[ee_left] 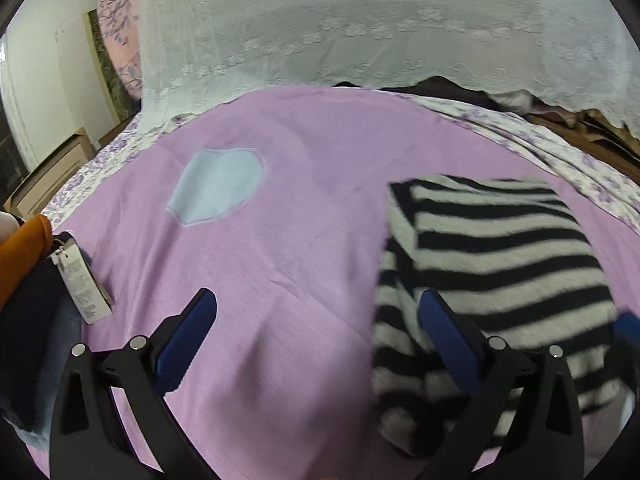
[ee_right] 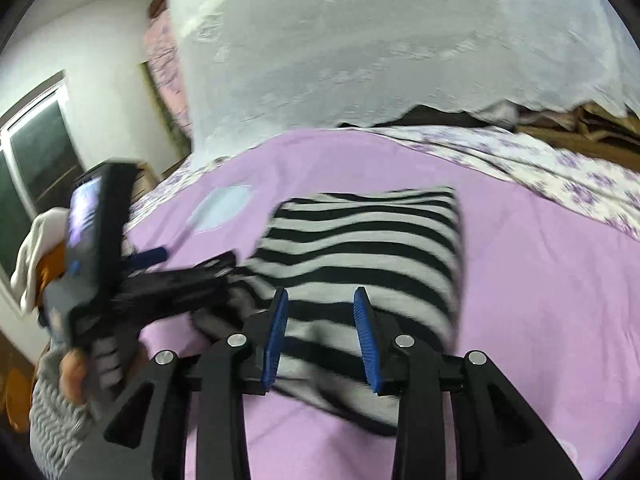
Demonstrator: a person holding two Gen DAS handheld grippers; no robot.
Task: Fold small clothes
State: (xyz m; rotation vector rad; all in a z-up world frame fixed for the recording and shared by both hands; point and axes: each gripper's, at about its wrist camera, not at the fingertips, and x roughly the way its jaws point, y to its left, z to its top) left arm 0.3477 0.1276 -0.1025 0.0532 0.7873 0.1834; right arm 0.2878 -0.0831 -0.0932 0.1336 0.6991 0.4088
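Note:
A black-and-white striped garment (ee_left: 492, 264) lies partly folded on the pink bed sheet (ee_left: 280, 240); it also shows in the right wrist view (ee_right: 360, 248). My left gripper (ee_left: 316, 304) is open and empty, its right finger over the garment's left edge, its left finger over bare sheet. My right gripper (ee_right: 322, 296) is open, hovering over the garment's near part, nothing between the pads. The left gripper (ee_right: 160, 264) shows blurred at the left of the right wrist view, reaching toward the garment's left edge.
A light blue patch (ee_left: 216, 186) sits on the sheet, far left. A pile of clothes with a paper tag (ee_left: 80, 280) lies at the left edge. A white lace cover (ee_left: 360, 32) hangs behind the bed. A floral bedspread (ee_left: 560, 152) borders the sheet on the right.

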